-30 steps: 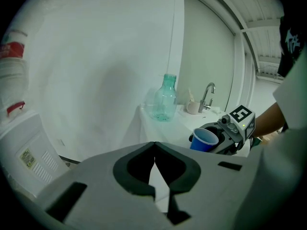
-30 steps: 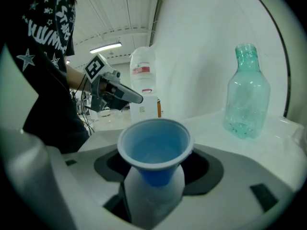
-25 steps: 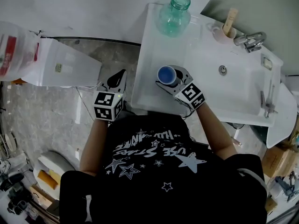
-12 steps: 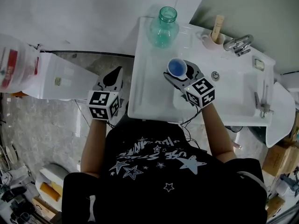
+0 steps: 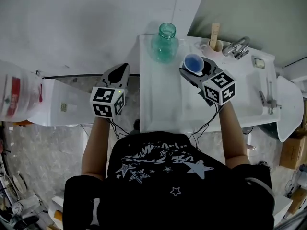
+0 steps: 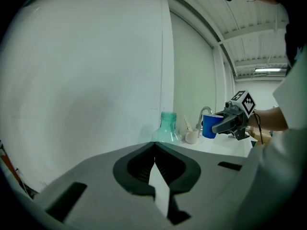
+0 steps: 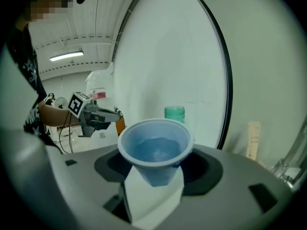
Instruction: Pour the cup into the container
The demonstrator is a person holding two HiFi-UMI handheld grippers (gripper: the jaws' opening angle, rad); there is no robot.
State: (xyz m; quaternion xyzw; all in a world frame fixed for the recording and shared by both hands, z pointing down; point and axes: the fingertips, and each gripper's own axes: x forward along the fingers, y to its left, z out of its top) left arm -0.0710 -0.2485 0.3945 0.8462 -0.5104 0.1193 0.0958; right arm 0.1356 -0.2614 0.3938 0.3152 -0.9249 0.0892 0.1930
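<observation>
Fingers (image 7: 152,195) of right gripper (image 5: 194,67) clamp blue cup (image 7: 154,150); left gripper (image 5: 121,72) fingers seemingly together.

Bright, even light; gripper views curve and darken at edges.

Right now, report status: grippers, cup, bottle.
Left gripper shut, empty. Right gripper shut on blue cup, upright, liquid inside. Green bottle open-topped beside it, nothing between.

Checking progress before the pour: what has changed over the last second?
The right gripper carried the blue cup up and toward the wall, close beside the green bottle. The left gripper rose too, jaws shut, empty. Unchanged: cup gripped upright with liquid inside; bottle on the counter.
</observation>
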